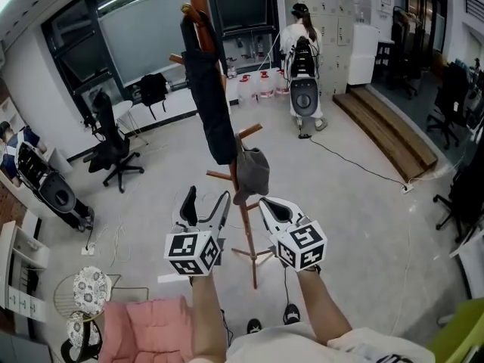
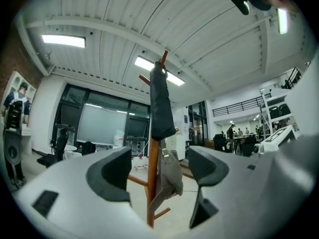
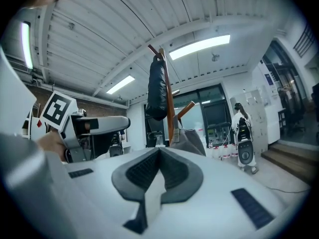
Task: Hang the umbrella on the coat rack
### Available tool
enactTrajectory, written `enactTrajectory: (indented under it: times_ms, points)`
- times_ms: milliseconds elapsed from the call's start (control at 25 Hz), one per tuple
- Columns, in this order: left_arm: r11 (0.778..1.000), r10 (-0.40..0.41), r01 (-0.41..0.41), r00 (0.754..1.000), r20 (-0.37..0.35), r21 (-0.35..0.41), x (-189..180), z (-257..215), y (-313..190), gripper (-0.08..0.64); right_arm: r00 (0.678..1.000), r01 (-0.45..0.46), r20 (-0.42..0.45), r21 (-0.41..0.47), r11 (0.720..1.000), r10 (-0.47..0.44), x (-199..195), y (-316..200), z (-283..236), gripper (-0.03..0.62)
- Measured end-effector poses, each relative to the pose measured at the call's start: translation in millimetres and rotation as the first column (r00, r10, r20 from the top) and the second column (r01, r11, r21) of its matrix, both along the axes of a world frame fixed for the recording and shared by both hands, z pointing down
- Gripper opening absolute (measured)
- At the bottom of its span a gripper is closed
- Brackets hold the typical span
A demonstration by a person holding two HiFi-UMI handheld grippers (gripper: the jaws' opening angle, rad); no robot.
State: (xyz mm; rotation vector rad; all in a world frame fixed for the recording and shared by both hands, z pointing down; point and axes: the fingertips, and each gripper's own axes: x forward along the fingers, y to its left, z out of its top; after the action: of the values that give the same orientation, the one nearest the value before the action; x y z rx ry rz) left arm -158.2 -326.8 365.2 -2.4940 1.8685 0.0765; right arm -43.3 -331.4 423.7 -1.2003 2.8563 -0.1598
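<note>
A dark folded umbrella (image 1: 208, 89) hangs upright from the top of the wooden coat rack (image 1: 247, 233). A grey bag (image 1: 253, 172) hangs from a lower peg. My left gripper (image 1: 207, 199) is open and empty, just left of the pole. My right gripper (image 1: 267, 204) is shut on nothing, just right of it. In the left gripper view the umbrella (image 2: 160, 103), the rack pole (image 2: 152, 193) and the bag (image 2: 169, 176) show between the spread jaws of the gripper (image 2: 158, 171). In the right gripper view the gripper (image 3: 158, 156) has its pads pressed together below the umbrella (image 3: 157, 91).
A black office chair (image 1: 113, 146) stands at the left. A person (image 1: 302, 32) stands at the back by a grey machine (image 1: 305, 93). A wooden platform (image 1: 386, 131) and a floor cable (image 1: 355, 165) lie at the right. A pink cushion (image 1: 147, 327) is near my feet.
</note>
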Motion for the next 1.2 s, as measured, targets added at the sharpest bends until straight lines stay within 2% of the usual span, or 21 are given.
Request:
enactTrajectory:
  times_ms: [200, 320, 680, 1200]
  points:
    - [0.997, -0.051, 0.052, 0.998, 0.021, -0.049, -7.0, 31.0, 12.5, 0.36, 1.0, -0.009, -0.005, -0.014, 1.0, 0.009, 3.1, 0.5, 9.7, 0.003]
    - [0.996, -0.073, 0.074, 0.997, 0.041, -0.048, -4.4, 43.3, 21.7, 0.36, 1.0, -0.01, -0.016, -0.022, 1.0, 0.01, 8.1, 2.2, 19.3, 0.003]
    - [0.998, -0.031, 0.033, 0.998, 0.059, -0.044, 7.9, 67.7, 36.3, 0.351, 0.999, -0.03, -0.035, -0.059, 0.998, 0.028, 12.2, 9.1, 42.4, 0.003]
    - [0.999, -0.031, 0.033, 0.996, 0.08, -0.027, 20.5, 73.5, 45.7, 0.153, 0.999, -0.002, -0.043, -0.048, 0.999, 0.0, 6.5, 16.4, 40.2, 0.005]
